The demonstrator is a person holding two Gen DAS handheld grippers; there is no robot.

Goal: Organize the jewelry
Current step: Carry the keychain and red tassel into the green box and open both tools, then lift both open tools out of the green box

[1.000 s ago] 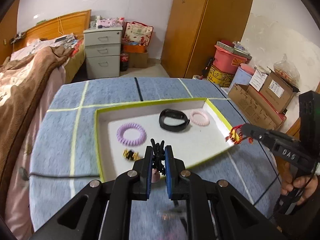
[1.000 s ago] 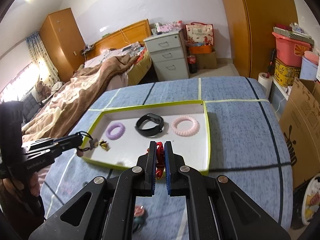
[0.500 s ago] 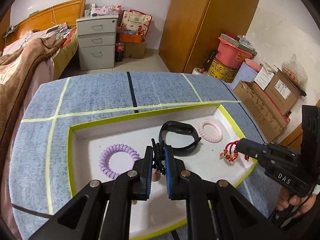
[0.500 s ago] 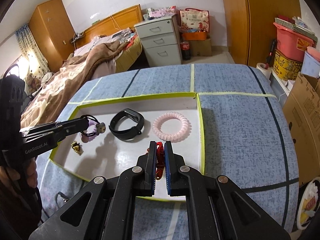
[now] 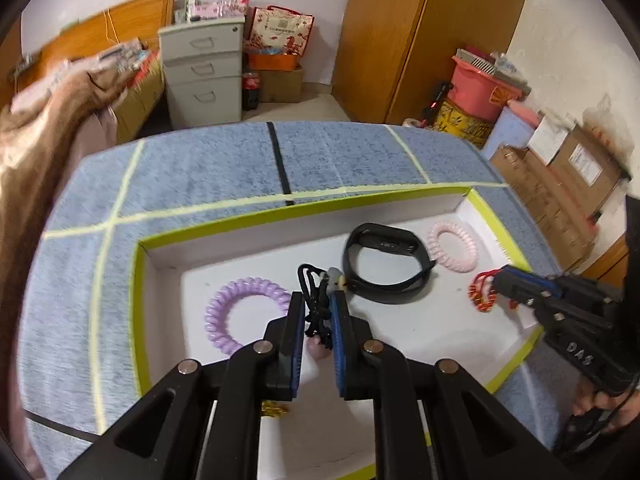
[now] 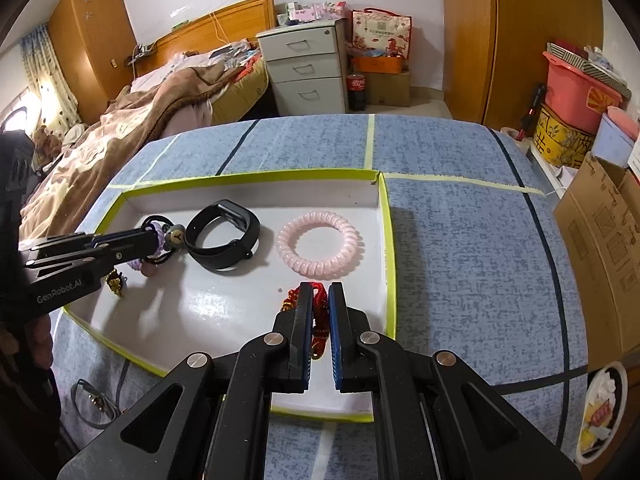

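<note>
While a blue speckled cloth [image 6: 460, 248] crossed by pale yellow and dark tape lines covers the table, a shallow white tray with a lime-green rim [image 5: 141, 304] sits in the middle of it. Behind the table stand a bed with a brown blanket [image 6: 132, 128], a grey three-drawer cabinet [image 6: 306, 70], a tall wooden wardrobe [image 5: 420, 36] and stacked boxes with a pink bin [image 6: 576, 88] along the right wall.

Inside the tray lie a purple coil hair tie [image 5: 236, 312], a black wristband [image 5: 384, 264], a pink coil hair tie [image 6: 320, 244] and a small gold piece [image 6: 115, 282].

The left gripper [image 5: 316, 312] hovers over the tray's left part, its jaws easing apart with a black corded hair tie with a small charm [image 5: 316, 296] hanging between them; whether the pads press it cannot be told.

The right gripper [image 6: 319, 312] is clamped on a red knotted cord bracelet [image 6: 318, 304] over the tray's near right part, in front of the pink coil. A hand [image 5: 608, 404] shows at the handle.
</note>
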